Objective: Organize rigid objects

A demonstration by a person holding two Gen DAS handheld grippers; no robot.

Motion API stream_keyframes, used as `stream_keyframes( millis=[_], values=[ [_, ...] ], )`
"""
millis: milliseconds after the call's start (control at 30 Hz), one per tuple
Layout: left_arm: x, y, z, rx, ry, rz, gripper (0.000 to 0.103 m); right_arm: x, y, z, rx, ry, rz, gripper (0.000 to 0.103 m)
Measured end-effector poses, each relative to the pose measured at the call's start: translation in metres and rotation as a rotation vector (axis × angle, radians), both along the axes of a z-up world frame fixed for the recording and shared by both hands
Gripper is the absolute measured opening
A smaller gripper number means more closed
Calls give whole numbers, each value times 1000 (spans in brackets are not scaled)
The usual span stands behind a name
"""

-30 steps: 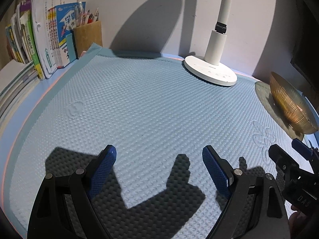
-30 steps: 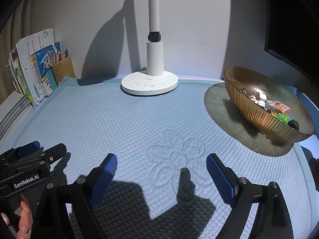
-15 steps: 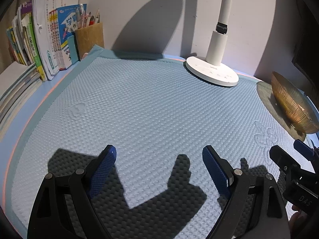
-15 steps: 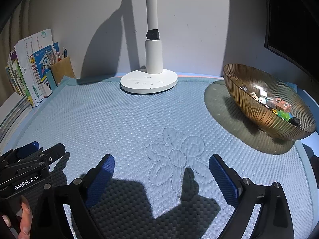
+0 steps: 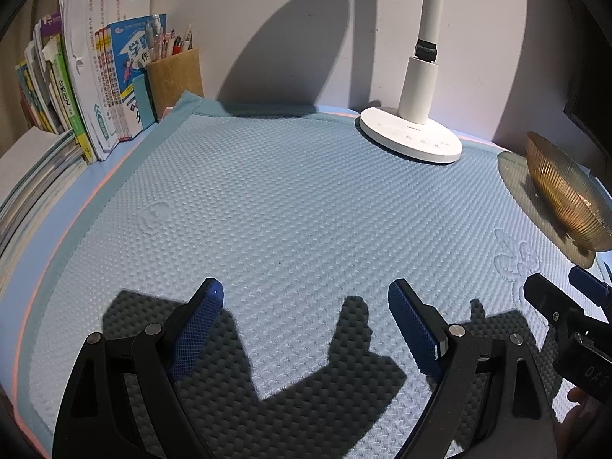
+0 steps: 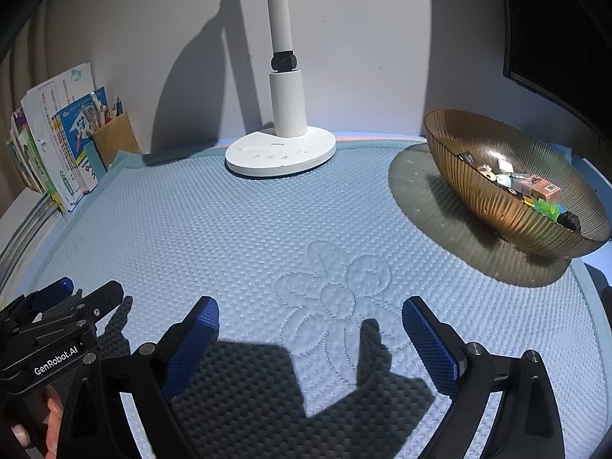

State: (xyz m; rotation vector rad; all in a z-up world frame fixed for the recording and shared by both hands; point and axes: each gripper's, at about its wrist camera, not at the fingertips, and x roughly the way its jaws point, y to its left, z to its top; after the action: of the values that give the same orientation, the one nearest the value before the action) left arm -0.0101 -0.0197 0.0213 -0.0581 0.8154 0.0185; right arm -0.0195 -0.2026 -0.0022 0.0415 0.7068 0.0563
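Blue quilted mat point(image 6: 244, 229) covers the desk. Amber ribbed glass bowl point(image 6: 493, 191) stands at the mat's right edge, holding small rigid objects point(image 6: 528, 187): brown, white, green and black pieces clustered together. Left gripper point(image 5: 306, 306) and right gripper point(image 6: 310, 317) hover above the mat, jaws spread apart, nothing between them

A mat point(image 6: 237, 229) covers the desk. At its far edge, against the wall, stands a lamp base point(image 6: 280, 152). To the right of the lamp sits a bowl point(image 6: 493, 206) on the mat, with small objects point(image 6: 528, 187) lying in it. At the far left, books point(image 5: 95, 84) stand upright beside the mat, with a pen holder point(image 5: 176, 74) just to their right, near the wall.
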Motion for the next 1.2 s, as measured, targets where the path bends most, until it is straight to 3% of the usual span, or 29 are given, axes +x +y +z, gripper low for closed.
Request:
stream_keyframes(
  millis=[1200],
  values=[
    [3, -8, -2, 15, 30, -4, 87, 0, 0, -1, 28, 14, -16, 96]
  ],
)
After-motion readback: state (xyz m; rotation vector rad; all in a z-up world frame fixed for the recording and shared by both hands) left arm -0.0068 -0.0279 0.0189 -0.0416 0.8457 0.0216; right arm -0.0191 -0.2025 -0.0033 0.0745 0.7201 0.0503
